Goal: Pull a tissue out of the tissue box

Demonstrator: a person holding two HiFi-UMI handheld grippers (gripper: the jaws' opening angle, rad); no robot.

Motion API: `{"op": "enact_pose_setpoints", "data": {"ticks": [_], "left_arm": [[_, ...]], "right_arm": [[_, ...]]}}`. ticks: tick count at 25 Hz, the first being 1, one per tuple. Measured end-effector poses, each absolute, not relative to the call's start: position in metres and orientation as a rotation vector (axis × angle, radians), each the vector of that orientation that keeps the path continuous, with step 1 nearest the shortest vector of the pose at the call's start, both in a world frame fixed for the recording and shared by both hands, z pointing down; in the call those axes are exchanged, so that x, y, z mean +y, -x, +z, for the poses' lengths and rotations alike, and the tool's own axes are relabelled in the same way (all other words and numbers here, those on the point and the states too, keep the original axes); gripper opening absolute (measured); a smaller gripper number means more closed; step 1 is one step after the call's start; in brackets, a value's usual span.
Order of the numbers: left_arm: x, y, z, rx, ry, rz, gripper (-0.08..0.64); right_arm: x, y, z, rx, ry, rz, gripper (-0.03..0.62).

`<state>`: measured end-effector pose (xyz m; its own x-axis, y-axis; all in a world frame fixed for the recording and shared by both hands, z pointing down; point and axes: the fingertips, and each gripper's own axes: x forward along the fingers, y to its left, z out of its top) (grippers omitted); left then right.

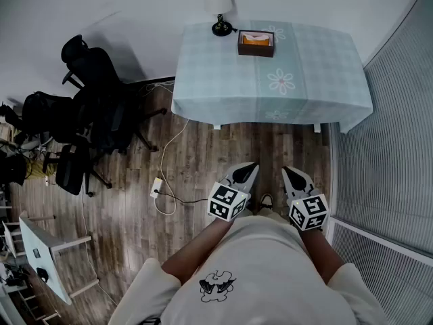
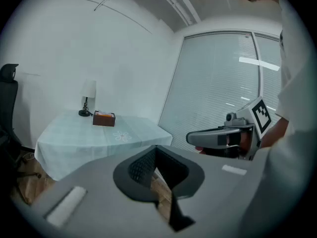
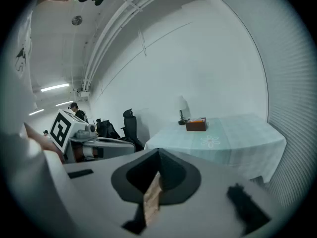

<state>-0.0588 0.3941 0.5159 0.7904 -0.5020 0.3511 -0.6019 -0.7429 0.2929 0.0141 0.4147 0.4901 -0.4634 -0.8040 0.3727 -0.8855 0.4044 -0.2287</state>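
Currently both the left gripper and right gripper have jaws together and empty. The tissue box lies well ahead, marginally nearer the left.

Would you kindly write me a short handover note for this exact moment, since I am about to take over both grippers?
Left gripper: shut, empty, held low in front of the person.
Right gripper: shut, empty, beside it.
Tissue box: on the cloth-covered table, next to the lamp, well ahead of both grippers.
Done: nothing yet; the box is untouched.
Left: step up to the table, open one gripper, pinch a tissue at the box's top and pull it out, perhaps steadying the box with the other.
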Motion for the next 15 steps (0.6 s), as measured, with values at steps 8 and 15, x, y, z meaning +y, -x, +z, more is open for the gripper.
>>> {"op": "enact_pose_setpoints", "data": {"ticks": [8,15], "left_arm": [[0.385,0.079,0.519,-0.837,-2.577,0.347,0.003],[0.363,0.113,0.524,-0.853,-2.557,0.302,0.003]], "right_arm": [[0.403,0.012,0.486,-2.461,-1.469,0.546,0.005],[0.378,0.033,0.500,-2.426,-1.463,0.607,0.006]]}}
